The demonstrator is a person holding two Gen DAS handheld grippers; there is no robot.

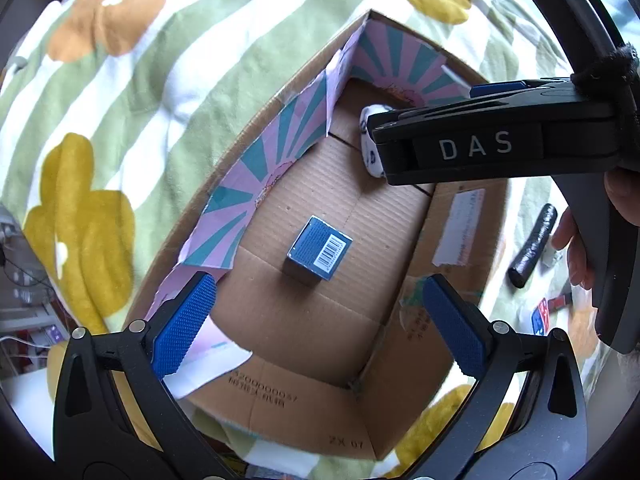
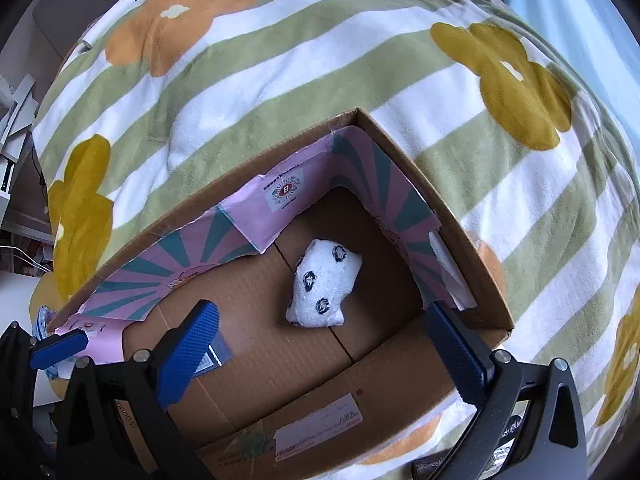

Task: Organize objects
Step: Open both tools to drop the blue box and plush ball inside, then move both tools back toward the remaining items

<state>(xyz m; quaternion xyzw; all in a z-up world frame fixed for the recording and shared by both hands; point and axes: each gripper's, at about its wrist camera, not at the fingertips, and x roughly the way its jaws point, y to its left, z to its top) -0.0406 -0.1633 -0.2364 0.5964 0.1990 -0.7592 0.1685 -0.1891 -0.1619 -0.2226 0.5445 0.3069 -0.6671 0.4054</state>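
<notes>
Left wrist view shows a small blue box (image 1: 320, 254) on the cardboard box (image 1: 280, 396) floor, between the spread, empty left tool (image 1: 320, 322). It seems light, stiff; grip its flat sides. Right tool (image 2: 324, 354) also spread, above a soft white sock (image 2: 326, 283).

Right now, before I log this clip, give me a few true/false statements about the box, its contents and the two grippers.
1. The cardboard box sits on a striped floral blanket. True.
2. The blue box lies outside it. False: it rests on the box floor.
3. The right gripper grips the white sock. False: open, apart from it.
4. The left gripper is open. True.
</notes>
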